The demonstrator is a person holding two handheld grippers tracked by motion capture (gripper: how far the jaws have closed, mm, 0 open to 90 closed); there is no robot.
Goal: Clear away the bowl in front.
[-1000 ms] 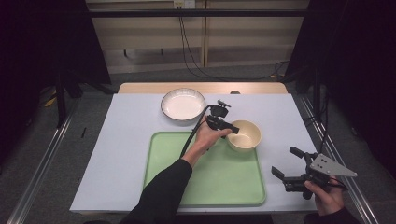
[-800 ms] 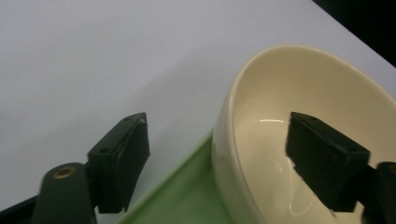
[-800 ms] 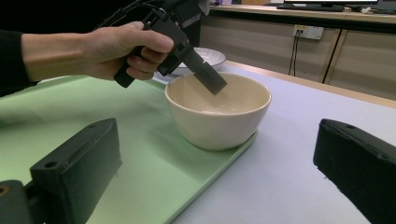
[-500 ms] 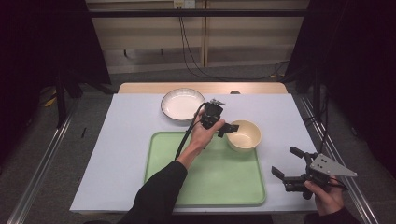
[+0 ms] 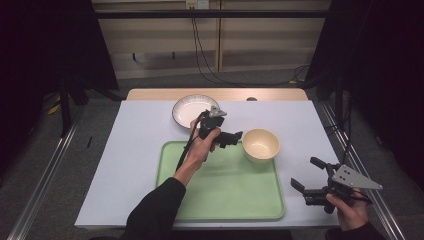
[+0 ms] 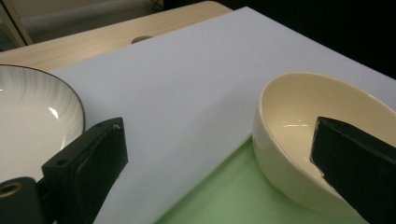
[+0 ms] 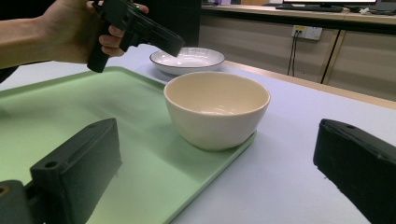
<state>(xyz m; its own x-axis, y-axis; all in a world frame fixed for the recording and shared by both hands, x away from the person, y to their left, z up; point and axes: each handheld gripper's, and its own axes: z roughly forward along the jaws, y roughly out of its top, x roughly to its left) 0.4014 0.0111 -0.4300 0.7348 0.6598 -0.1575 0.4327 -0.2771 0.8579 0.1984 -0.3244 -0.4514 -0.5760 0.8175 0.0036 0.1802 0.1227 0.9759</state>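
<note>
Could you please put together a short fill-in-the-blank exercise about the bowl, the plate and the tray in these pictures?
1. The cream bowl sits at the far right corner of the ____ tray.
2. The left gripper has its jaws ____, with nothing between them.
3. The white plate lies on the white table cover, ____ the tray.
4. The right gripper is held beside the tray's ____ edge.

Missing words: green; open; beyond; right

Cream bowl, glossy and empty, upright on the far right corner of the green tray. Base overhanging the tray's rim.
</note>
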